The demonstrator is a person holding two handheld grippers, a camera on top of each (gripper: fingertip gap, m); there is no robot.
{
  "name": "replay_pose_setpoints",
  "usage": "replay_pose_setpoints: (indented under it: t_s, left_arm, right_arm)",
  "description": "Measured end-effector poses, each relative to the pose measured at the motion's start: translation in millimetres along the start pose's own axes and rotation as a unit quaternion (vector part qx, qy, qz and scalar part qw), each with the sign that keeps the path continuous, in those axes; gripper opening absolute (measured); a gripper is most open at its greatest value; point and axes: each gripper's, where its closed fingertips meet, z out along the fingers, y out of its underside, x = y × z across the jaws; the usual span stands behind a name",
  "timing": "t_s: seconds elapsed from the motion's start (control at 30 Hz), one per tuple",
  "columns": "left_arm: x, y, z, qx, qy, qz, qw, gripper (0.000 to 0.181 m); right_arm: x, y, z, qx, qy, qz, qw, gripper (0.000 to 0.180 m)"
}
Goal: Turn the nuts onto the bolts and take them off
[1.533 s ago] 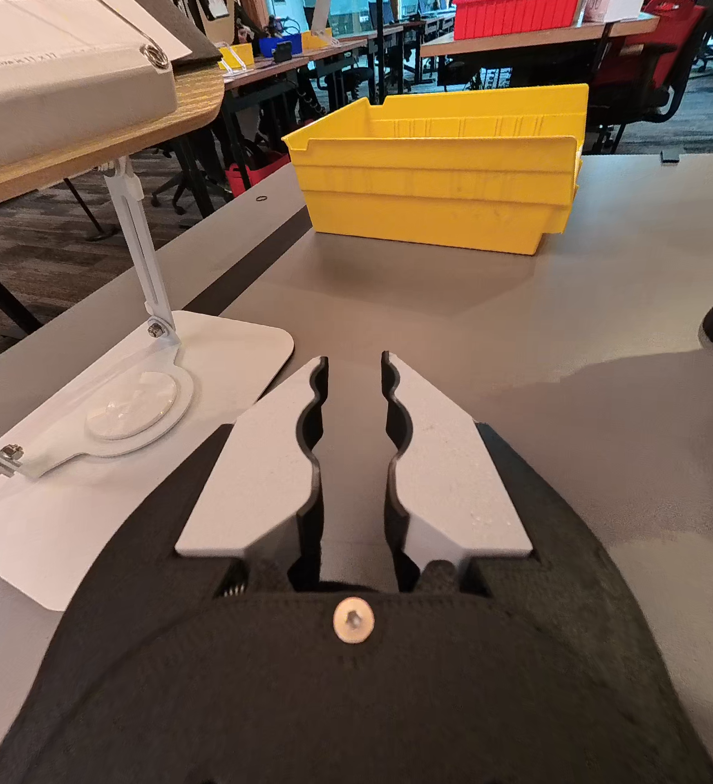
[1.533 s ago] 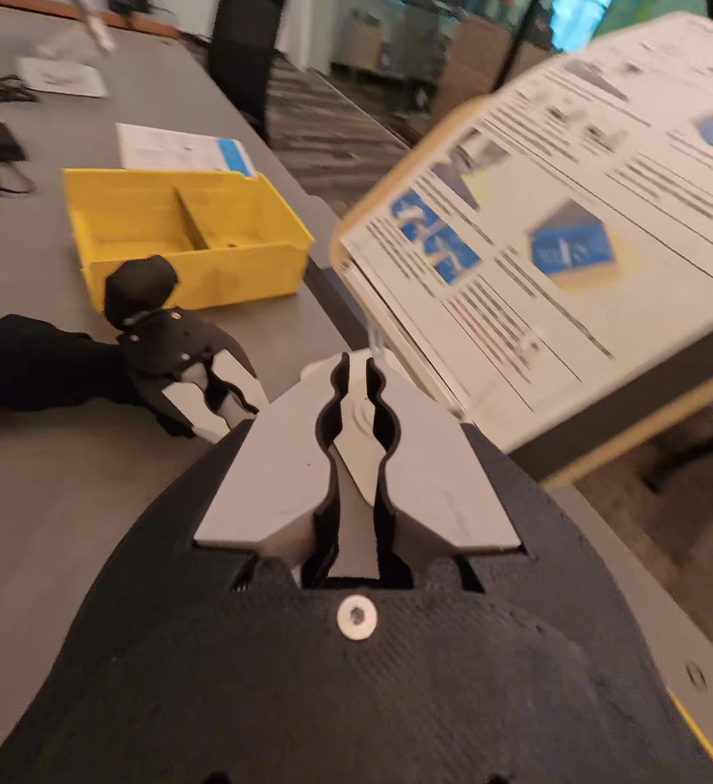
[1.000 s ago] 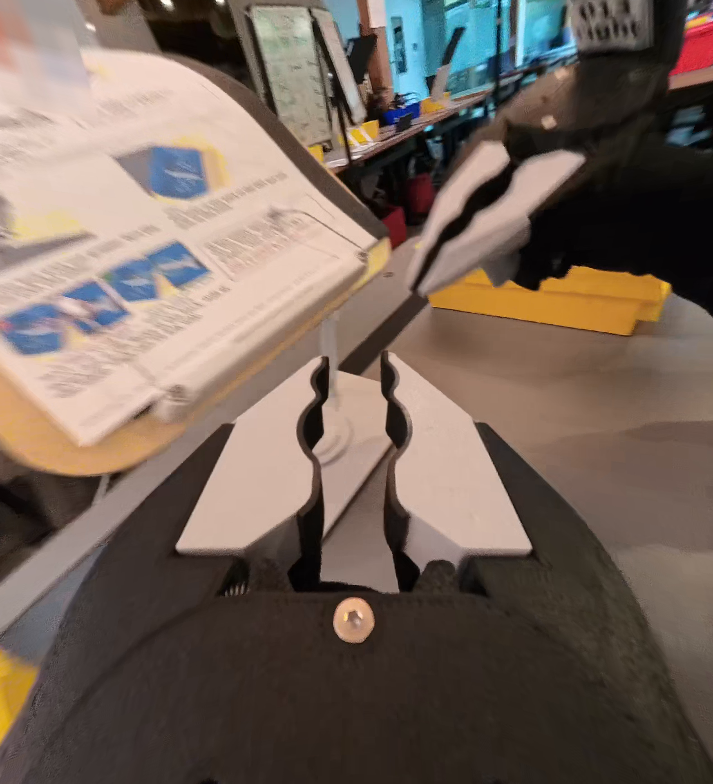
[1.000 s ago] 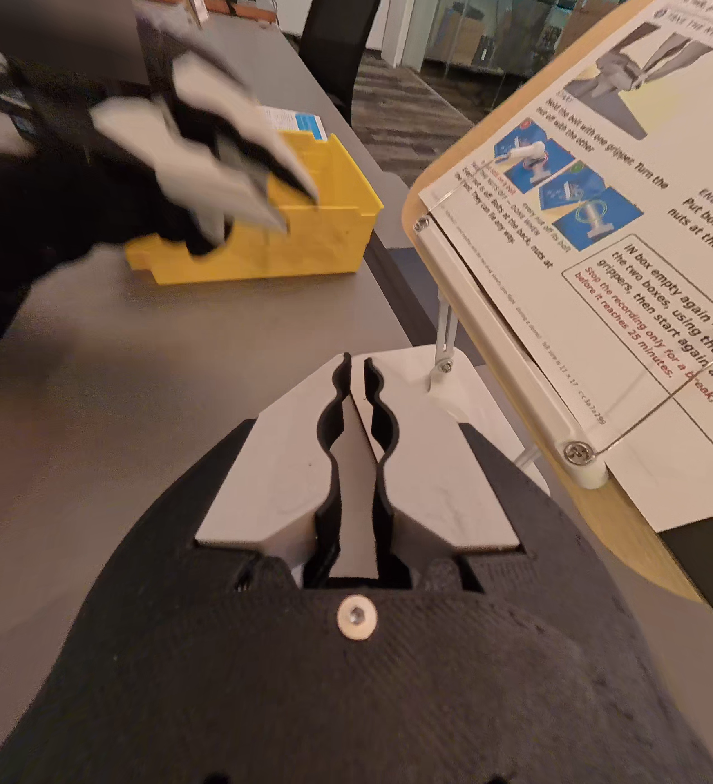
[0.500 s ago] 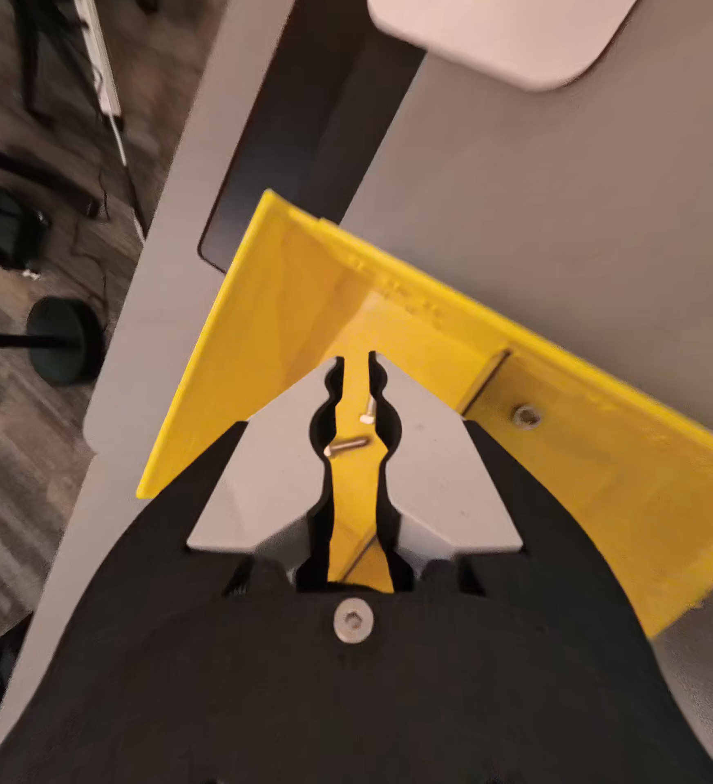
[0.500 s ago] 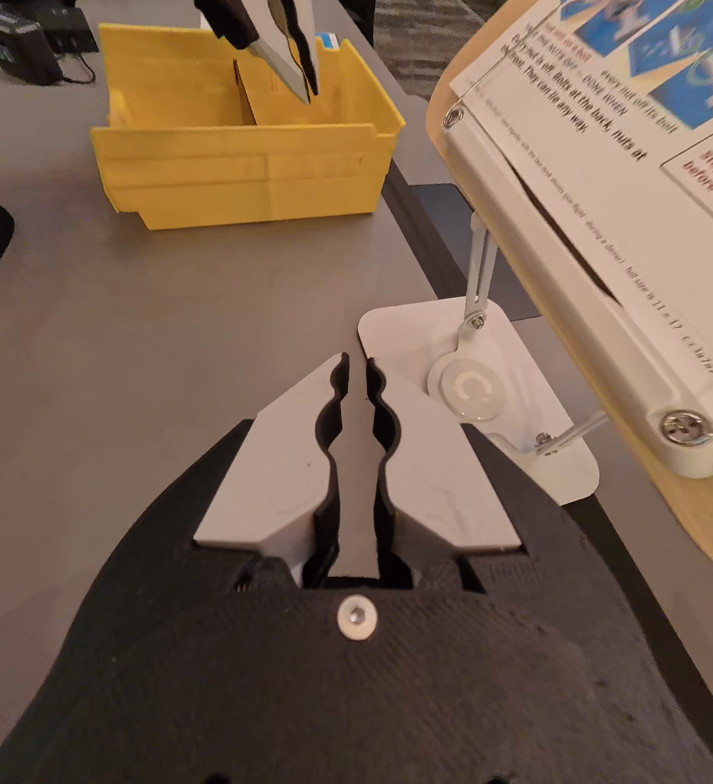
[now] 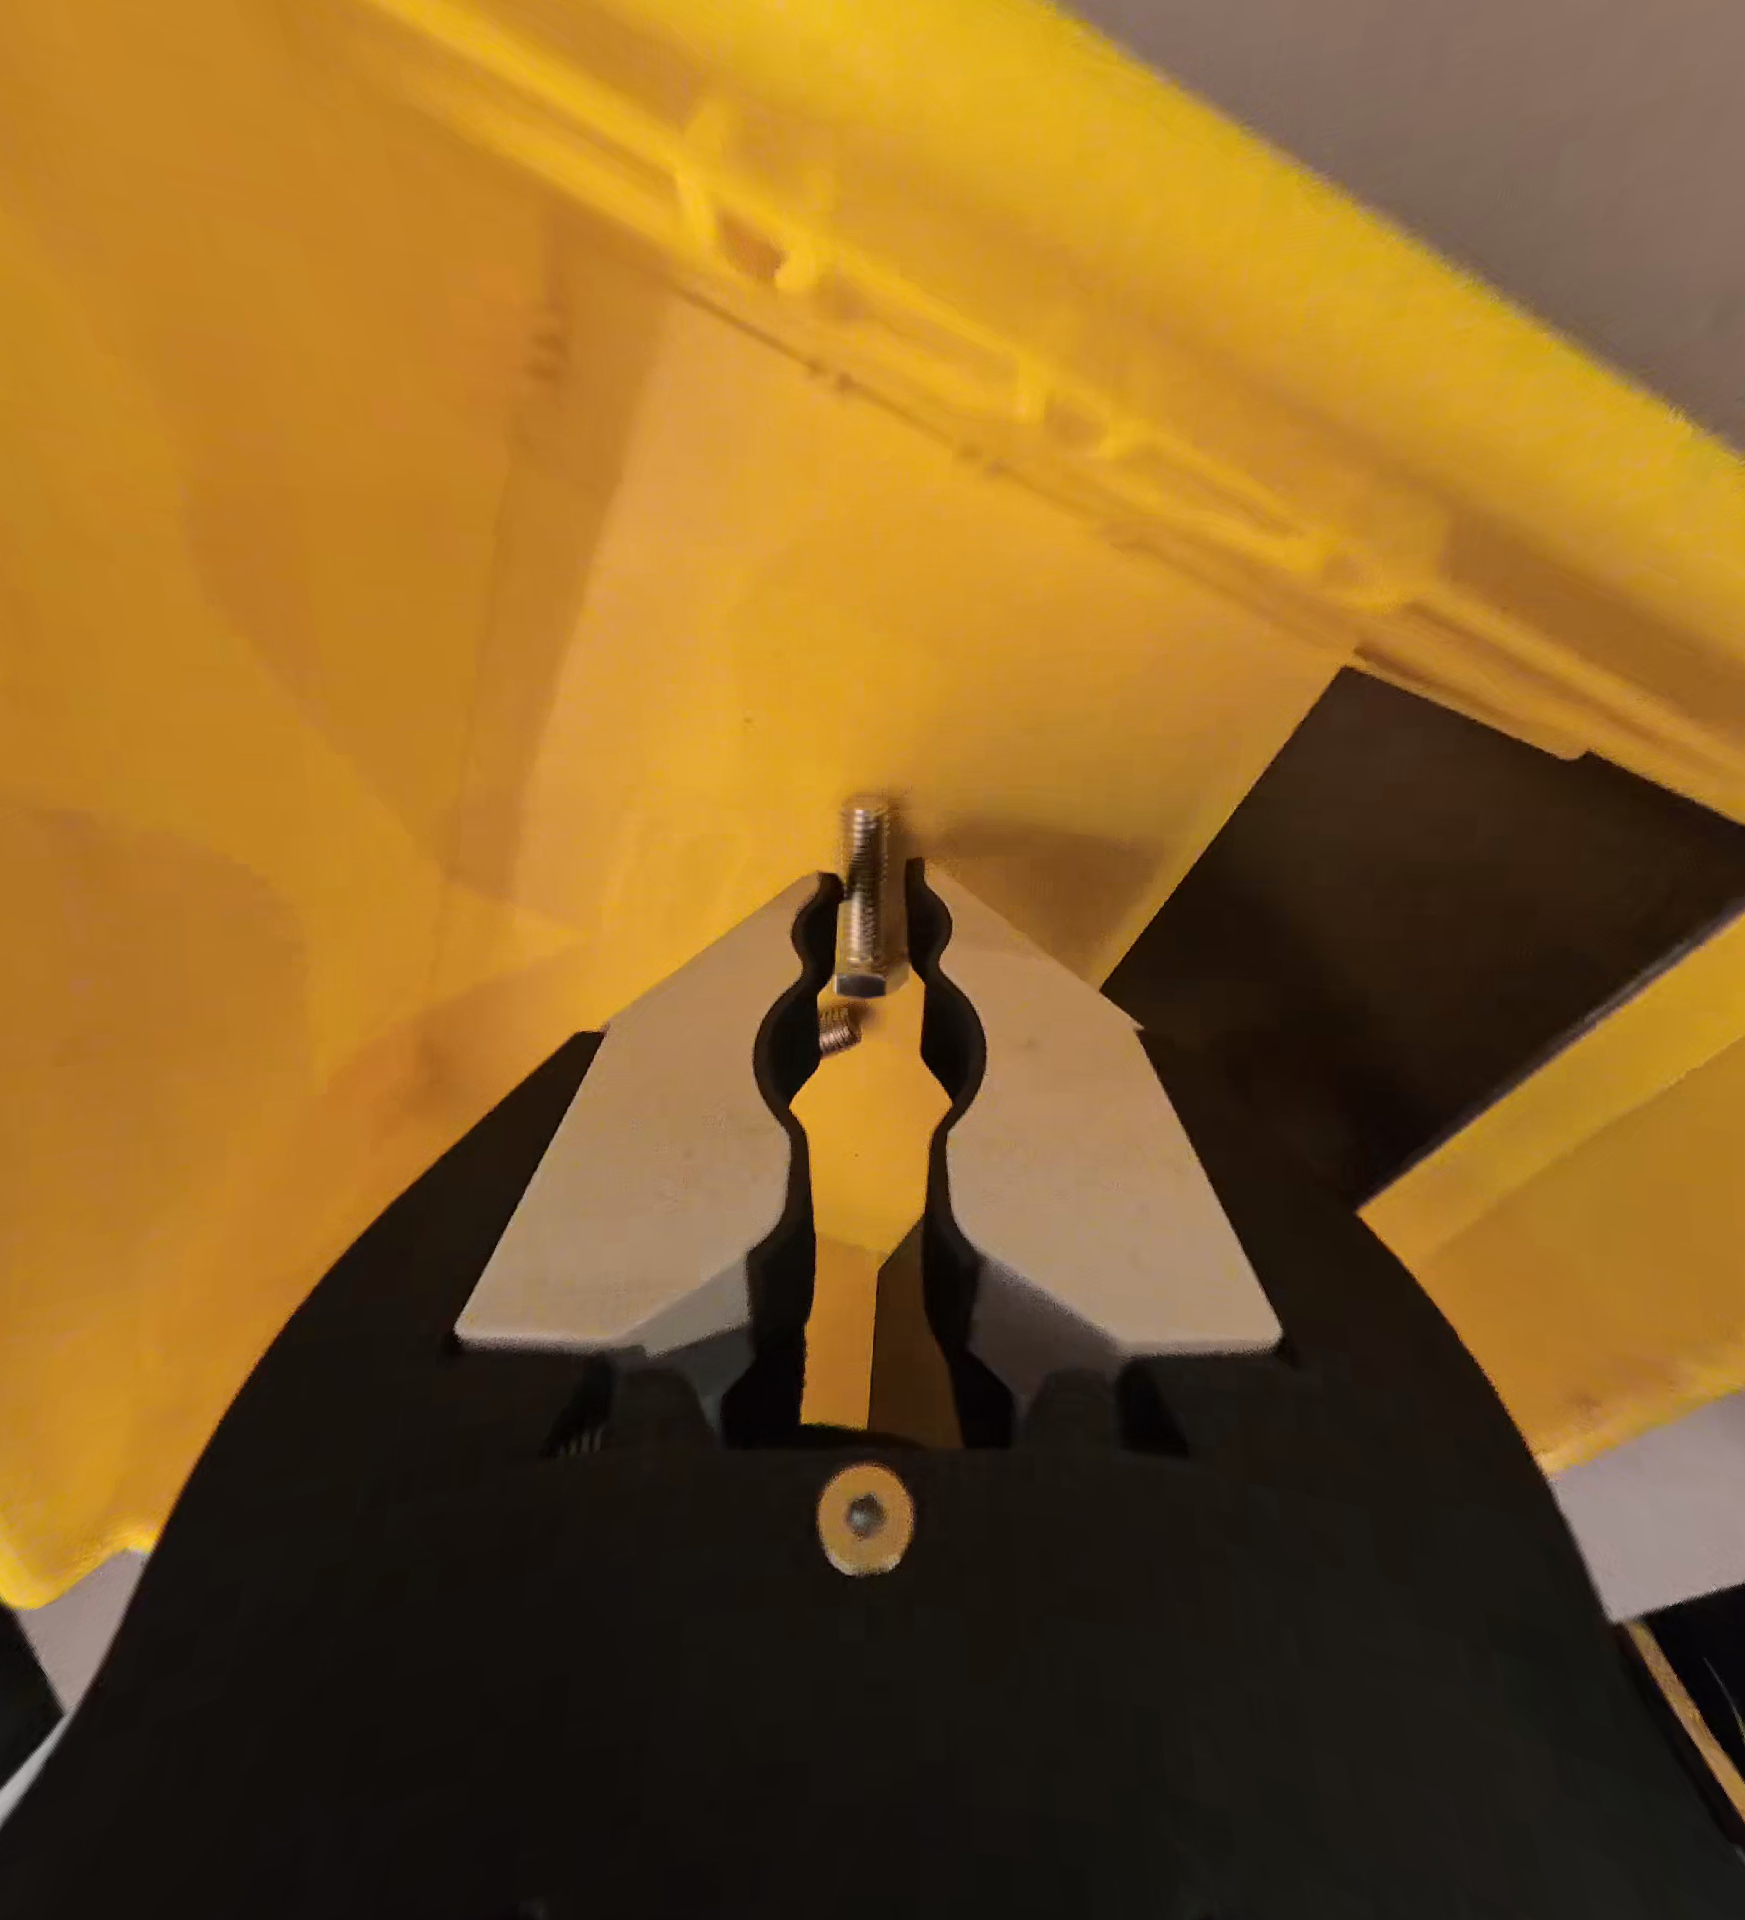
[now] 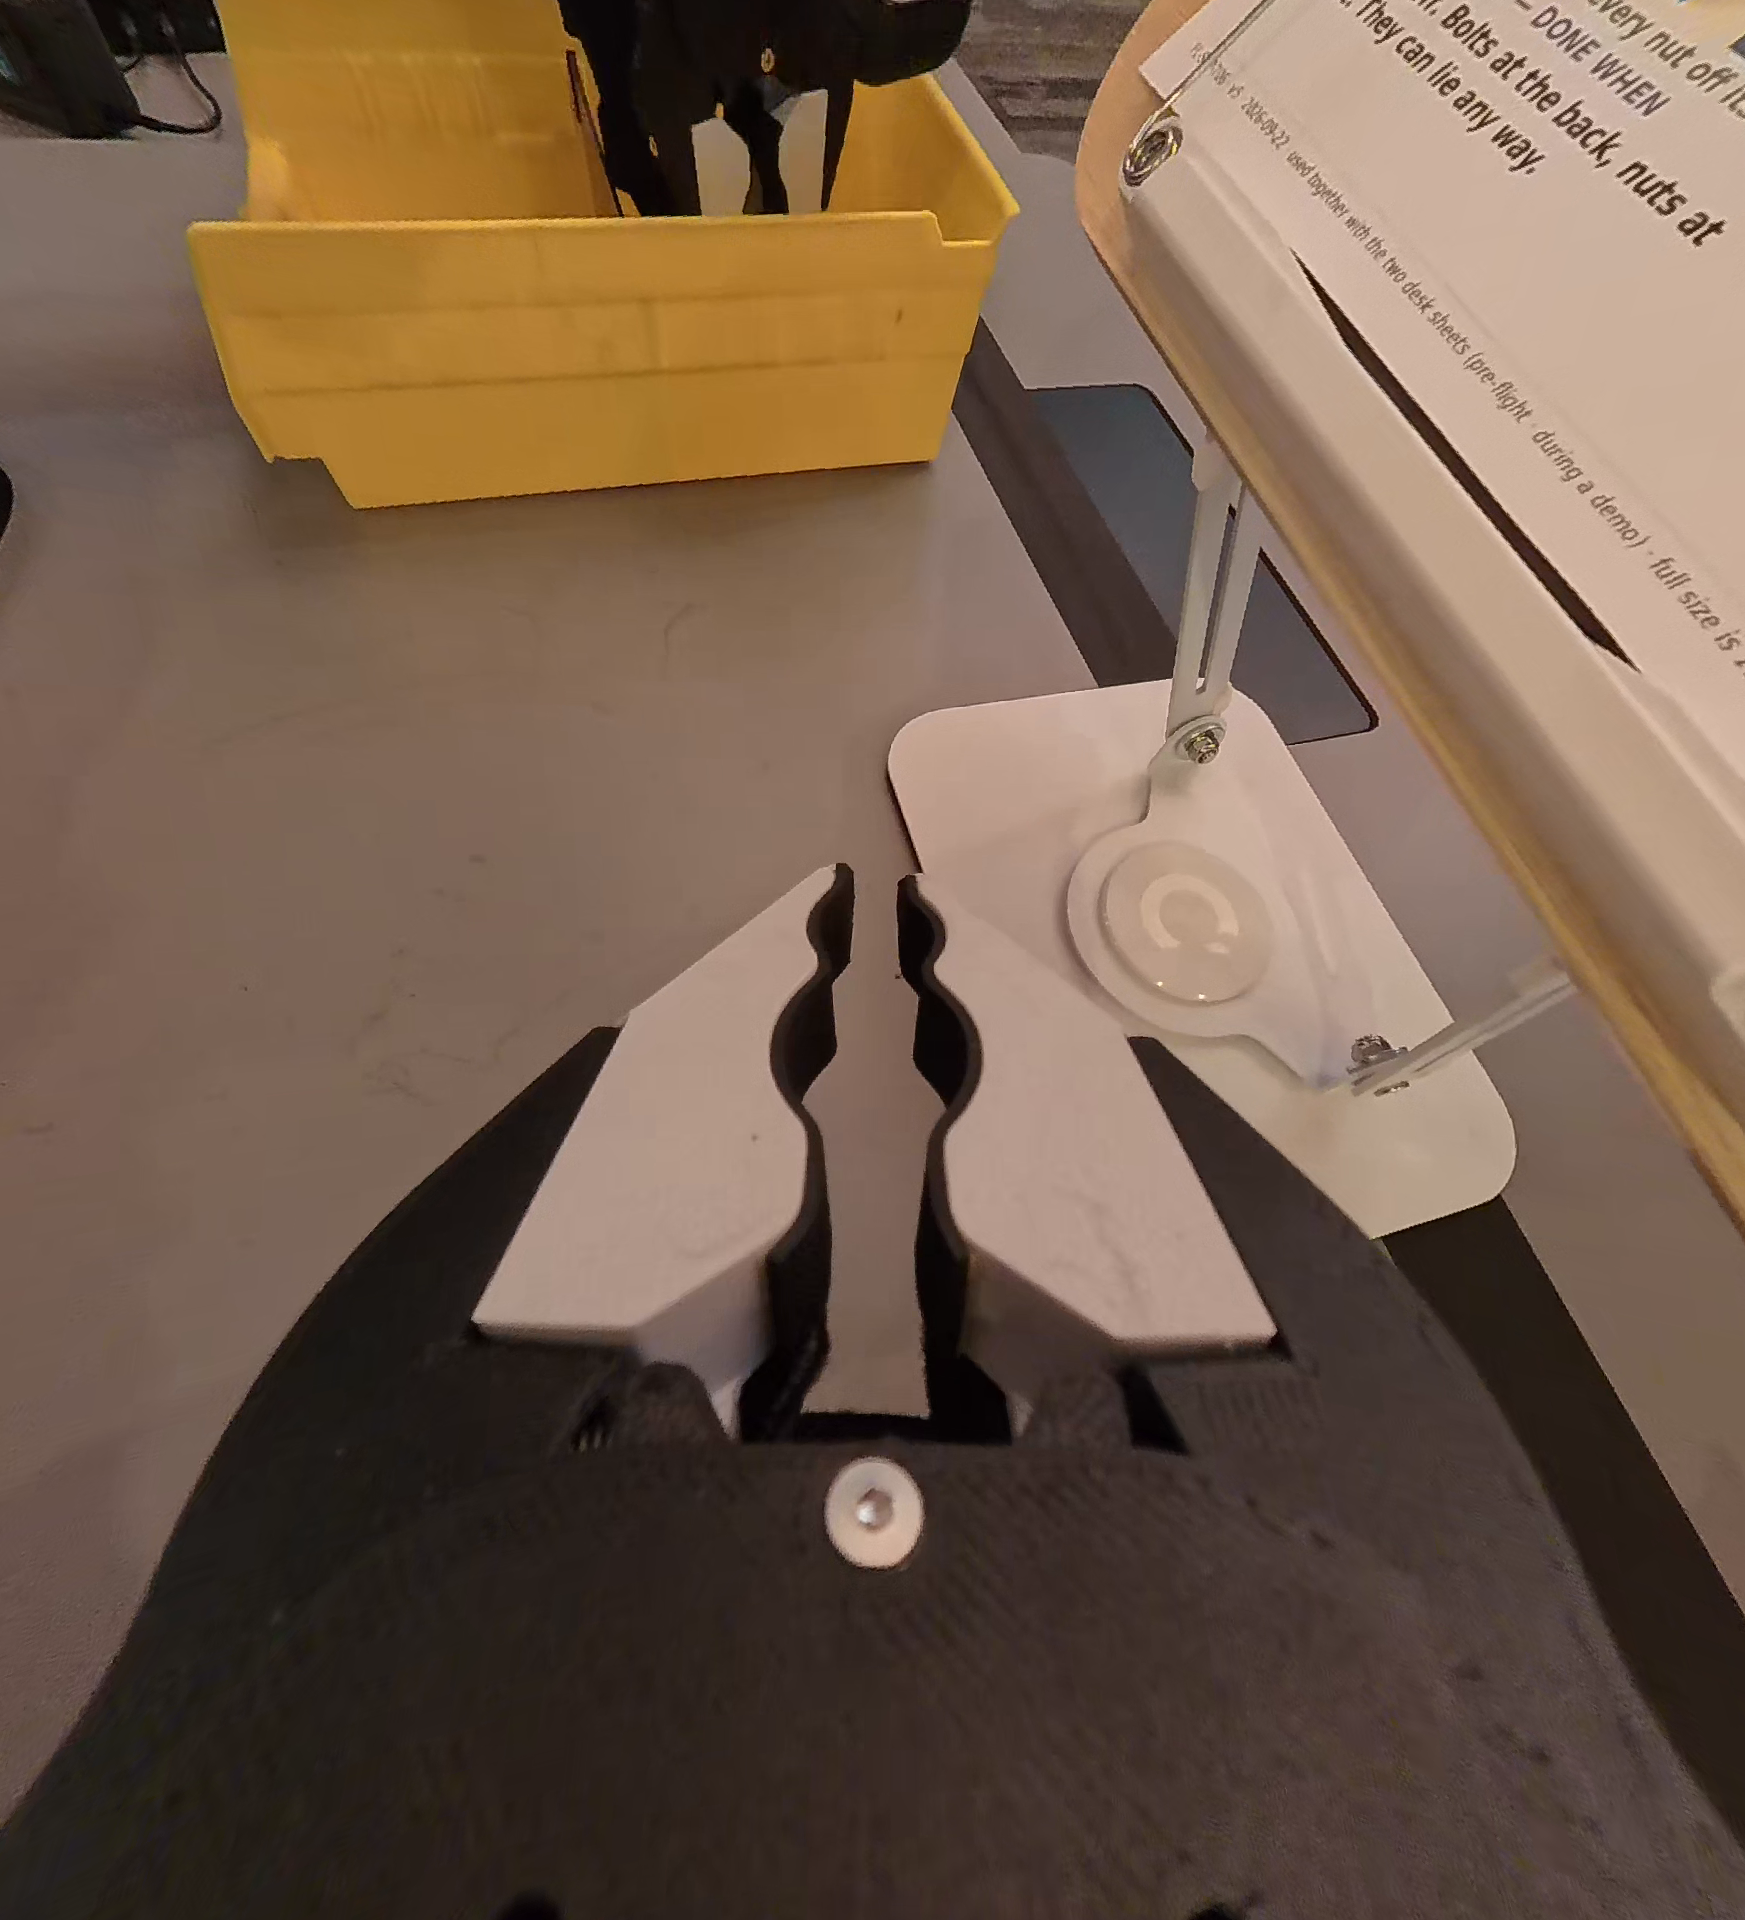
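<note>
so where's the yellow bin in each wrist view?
Left wrist view: the yellow bin fills most of the frame, seen from inside; a bolt sits between the left gripper tips.
Right wrist view: bin at top centre on the grey table.
Shared landmark: the left gripper, reaching into the bin.

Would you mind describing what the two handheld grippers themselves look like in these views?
Both look alike. The left gripper and right gripper each have a broad black, textured body that widens toward the camera, with one silver hex-socket screw at its centre. Their two light grey fingers taper to points, with wavy black inner edges. No cables or sleeves show.
</note>
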Motion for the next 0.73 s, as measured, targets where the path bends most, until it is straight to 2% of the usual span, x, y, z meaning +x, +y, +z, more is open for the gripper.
replay_pose_setpoints:
  t_s: [0.03,0.3,0.43,0.6,0.73]
  left_arm:
    - [0,-2,-1,0.004,0.002,-0.003,1.0,0.009]
    - [-5,-3,3,0.024,-0.008,-0.006,1.0,0.008]
    - [-14,-1,-1,0.046,-0.042,-0.011,0.998,0.008]
    - [-26,-5,-24,0.118,-0.089,-0.033,0.988,0.007]
    - [-31,-13,-60,0.19,-0.14,-0.053,0.97,0.007]
  right_arm:
    - [0,0,0,0.001,0.0,0.0,1.0,0.006]
    - [0,-1,-1,0.001,0.0,-0.003,1.0,0.006]
    - [0,-4,-3,0.007,0.001,-0.004,1.0,0.006]
    - [-1,-7,-4,0.013,0.0,-0.003,1.0,0.007]
    - [-4,-14,-5,0.022,0.002,-0.008,1.0,0.009]
